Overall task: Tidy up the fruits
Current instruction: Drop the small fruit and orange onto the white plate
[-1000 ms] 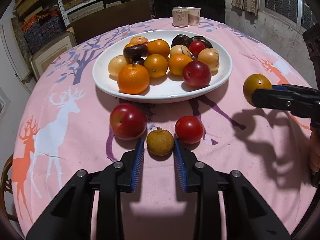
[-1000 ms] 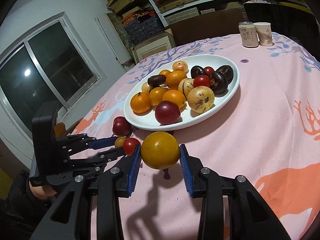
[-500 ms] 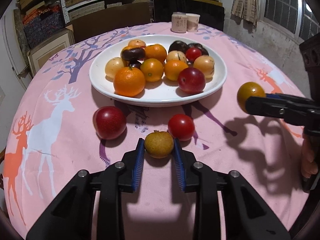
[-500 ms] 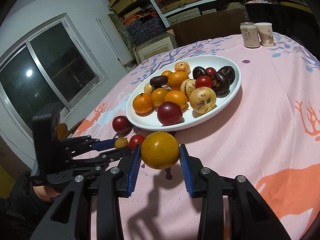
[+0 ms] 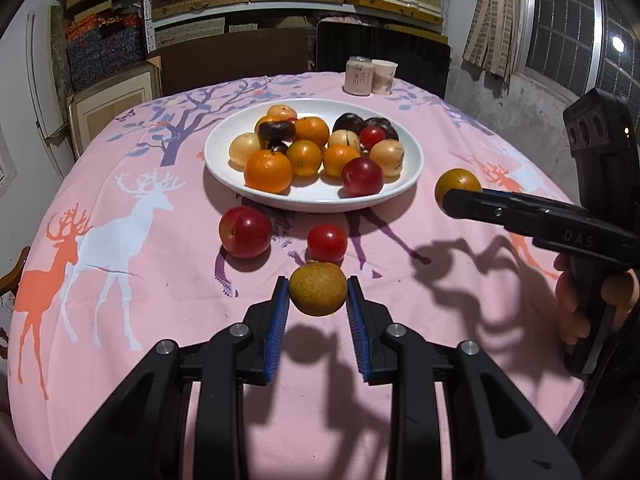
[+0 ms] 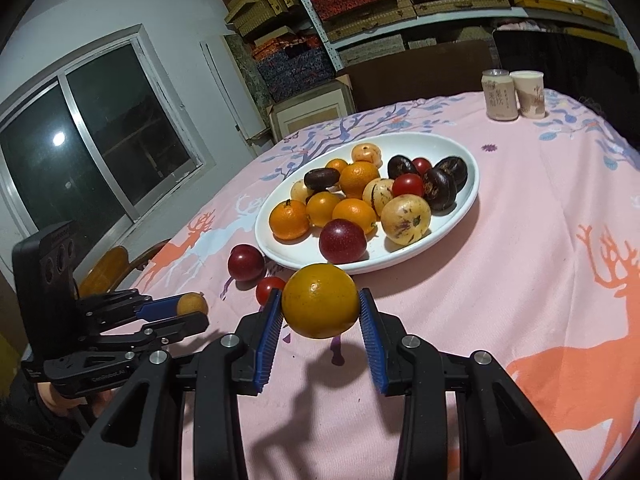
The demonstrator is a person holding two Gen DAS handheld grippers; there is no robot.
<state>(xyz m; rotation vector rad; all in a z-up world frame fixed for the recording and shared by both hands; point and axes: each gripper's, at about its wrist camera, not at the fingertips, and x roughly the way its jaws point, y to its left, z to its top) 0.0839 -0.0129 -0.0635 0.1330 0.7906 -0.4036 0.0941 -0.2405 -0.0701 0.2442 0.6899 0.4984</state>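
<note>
My left gripper (image 5: 318, 294) is shut on a small brown-yellow fruit (image 5: 318, 289) and holds it off the cloth, above its own shadow. In the right wrist view that fruit (image 6: 192, 304) shows at the left gripper's tip (image 6: 188, 314). My right gripper (image 6: 320, 310) is shut on an orange (image 6: 320, 301), held in the air just in front of the white plate (image 6: 460, 208). The left wrist view shows the orange (image 5: 457, 183) to the right of the plate (image 5: 320, 200). A red plum (image 5: 245, 232) and a small red tomato (image 5: 327, 243) lie on the cloth before the plate.
The plate is heaped with several oranges, plums, pale and dark fruits. A can (image 5: 358, 76) and a paper cup (image 5: 384, 76) stand at the table's far edge. The round table has a pink deer-print cloth (image 5: 120, 240). Shelves and boxes stand behind; a hand (image 5: 592, 300) grips the right tool.
The left gripper closed on the small brown fruit and lifted it off the cloth, drawing back from the plate. The right gripper kept its orange and barely moved.
</note>
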